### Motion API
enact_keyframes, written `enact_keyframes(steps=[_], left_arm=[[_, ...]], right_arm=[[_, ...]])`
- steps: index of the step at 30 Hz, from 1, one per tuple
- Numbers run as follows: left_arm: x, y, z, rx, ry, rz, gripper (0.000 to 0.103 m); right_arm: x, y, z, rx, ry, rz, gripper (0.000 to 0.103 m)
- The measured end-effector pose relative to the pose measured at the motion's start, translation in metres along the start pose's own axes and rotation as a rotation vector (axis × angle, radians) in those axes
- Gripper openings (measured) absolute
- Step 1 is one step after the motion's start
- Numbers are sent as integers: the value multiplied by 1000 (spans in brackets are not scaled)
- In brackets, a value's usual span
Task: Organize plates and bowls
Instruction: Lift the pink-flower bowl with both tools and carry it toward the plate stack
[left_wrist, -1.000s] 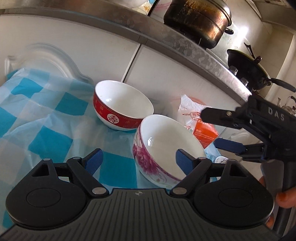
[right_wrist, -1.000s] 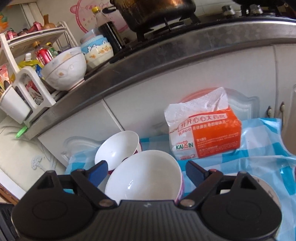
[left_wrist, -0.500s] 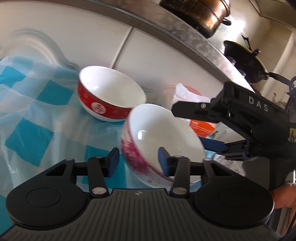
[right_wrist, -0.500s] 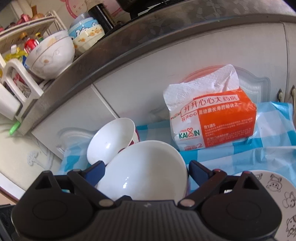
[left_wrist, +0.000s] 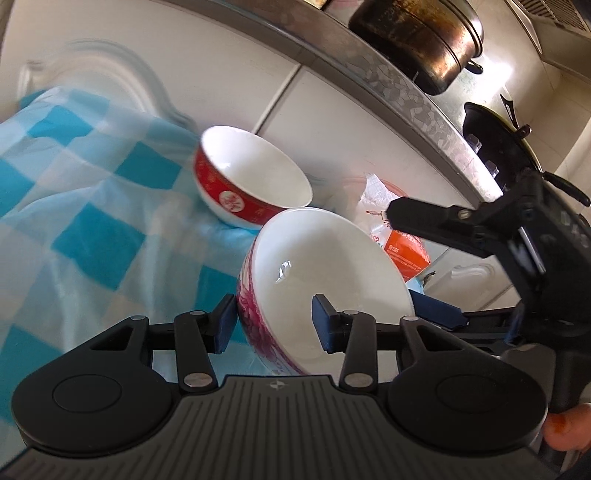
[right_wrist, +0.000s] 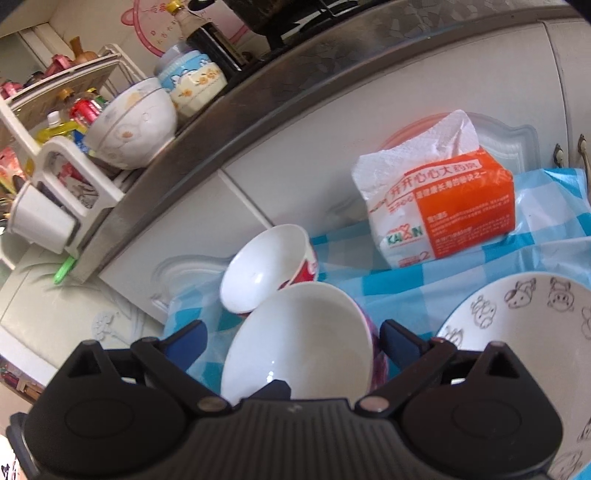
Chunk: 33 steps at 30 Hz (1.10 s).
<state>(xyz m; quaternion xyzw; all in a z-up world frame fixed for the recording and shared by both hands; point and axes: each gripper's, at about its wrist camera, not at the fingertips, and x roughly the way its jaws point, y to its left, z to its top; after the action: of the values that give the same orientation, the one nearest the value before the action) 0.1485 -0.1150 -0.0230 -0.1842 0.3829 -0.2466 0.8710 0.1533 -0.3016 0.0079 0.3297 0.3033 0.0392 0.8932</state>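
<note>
Left gripper (left_wrist: 271, 319) closed on glossy round bowl (left_wrist: 325, 280)

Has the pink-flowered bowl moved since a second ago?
Yes. The pink-flowered bowl, pinched at its rim by the left gripper, has tipped up and shifted toward the red bowl, now nearly touching it.

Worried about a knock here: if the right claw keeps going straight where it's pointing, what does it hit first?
Probably the pink-flowered bowl, sitting between the right claw's opening jaws; the red bowl lies just beyond.

Floral bowl (left_wrist: 325, 280) before red bowl (left_wrist: 251, 177); tissue pack (right_wrist: 443, 214) behind, on cloth (left_wrist: 85, 221)
</note>
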Motion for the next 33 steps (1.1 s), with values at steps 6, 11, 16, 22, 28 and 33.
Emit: enact_keyframes(steps=[6, 11, 16, 22, 28, 33], left_arm=[[-35, 12, -7, -24, -19, 12, 48], [-76, 22, -15, -23, -54, 24, 48], [-122, 31, -28, -27, -80, 39, 48], [-173, 39, -43, -32, -110, 72, 48], [-215, 54, -62, -24, -108, 111, 48], [-244, 65, -81, -16, -109, 124, 48]], right_arm=[[-14, 26, -17, -31, 3, 35, 100], [-27, 43, -40, -40, 5, 60, 99], [-44, 58, -66, -4, -2, 108, 99], [-68, 85, -100, -12, -15, 161, 99], [-90, 110, -135, -28, -23, 228, 99], [-108, 125, -163, -31, -37, 264, 99]])
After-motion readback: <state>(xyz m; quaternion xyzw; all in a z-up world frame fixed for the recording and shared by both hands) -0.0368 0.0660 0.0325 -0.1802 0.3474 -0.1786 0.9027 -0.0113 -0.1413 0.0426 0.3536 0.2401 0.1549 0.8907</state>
